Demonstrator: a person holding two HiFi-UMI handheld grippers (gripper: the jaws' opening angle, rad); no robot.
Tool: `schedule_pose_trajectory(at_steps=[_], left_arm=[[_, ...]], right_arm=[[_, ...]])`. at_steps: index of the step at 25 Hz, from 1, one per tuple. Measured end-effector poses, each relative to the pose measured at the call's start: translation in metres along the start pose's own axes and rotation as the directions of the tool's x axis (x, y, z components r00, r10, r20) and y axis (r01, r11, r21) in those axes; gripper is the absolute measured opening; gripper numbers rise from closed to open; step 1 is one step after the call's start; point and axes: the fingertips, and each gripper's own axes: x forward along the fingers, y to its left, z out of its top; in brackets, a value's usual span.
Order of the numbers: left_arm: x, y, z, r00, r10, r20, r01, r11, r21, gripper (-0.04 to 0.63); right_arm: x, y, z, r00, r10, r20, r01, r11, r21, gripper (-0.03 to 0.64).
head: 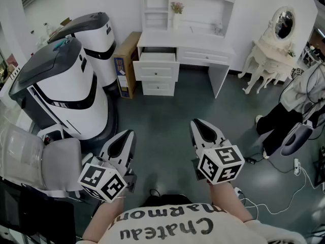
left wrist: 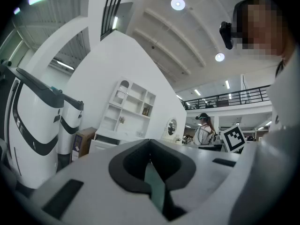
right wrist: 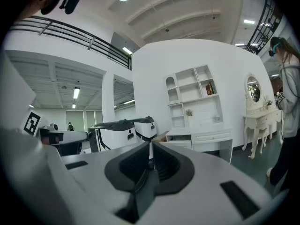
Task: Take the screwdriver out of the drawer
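A white desk (head: 189,37) stands against the far wall, and its top left drawer (head: 157,58) is pulled out. No screwdriver shows in any view; the drawer's inside is too far off to make out. My left gripper (head: 128,135) and right gripper (head: 199,124) hang side by side close to my body, well short of the desk, both pointing at it. Each has its jaws together with nothing between them. The right gripper view looks along shut jaws (right wrist: 151,146) to the desk (right wrist: 201,136). In the left gripper view the shut jaws (left wrist: 150,144) point at the desk (left wrist: 105,142).
Two large white-and-black machines (head: 68,85) stand at the left, with a cardboard box (head: 127,65) beside the desk. A white vanity with an oval mirror (head: 277,47) is at the back right. A person (head: 304,100) sits at the right, and cables (head: 284,192) trail over the dark floor.
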Motion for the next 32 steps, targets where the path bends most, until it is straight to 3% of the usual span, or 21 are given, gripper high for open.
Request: schedule_pose_trajectory(at_steps=[9, 15, 19, 24, 32], left_arm=[[0.029, 0.003, -0.007, 1.000, 0.027, 0.003, -0.027, 1.000, 0.013, 0.023], [0.056, 0.000, -0.003, 0.995, 0.087, 0.053, -0.087, 0.996, 0.002, 0.023], [0.072, -0.006, -0.022, 0.990, 0.117, 0.074, -0.117, 0.993, -0.010, 0.023], [0.086, -0.012, -0.058, 0.988, 0.157, 0.015, -0.156, 0.987, -0.046, 0.023], [0.120, -0.001, -0.052, 0.990, 0.142, -0.005, -0.142, 0.989, -0.034, 0.023]], right_arm=[[0.024, -0.037, 0.003, 1.000, -0.008, 0.020, 0.008, 1.000, 0.020, 0.046], [0.041, -0.066, 0.017, 0.999, 0.051, 0.007, -0.051, 0.999, -0.015, 0.046], [0.046, -0.092, 0.013, 0.995, 0.100, 0.019, -0.100, 0.995, -0.012, 0.046], [0.058, -0.125, -0.005, 0.993, 0.117, -0.017, -0.115, 0.991, 0.072, 0.046], [0.094, -0.135, -0.017, 0.986, 0.155, -0.066, -0.147, 0.984, 0.102, 0.046]])
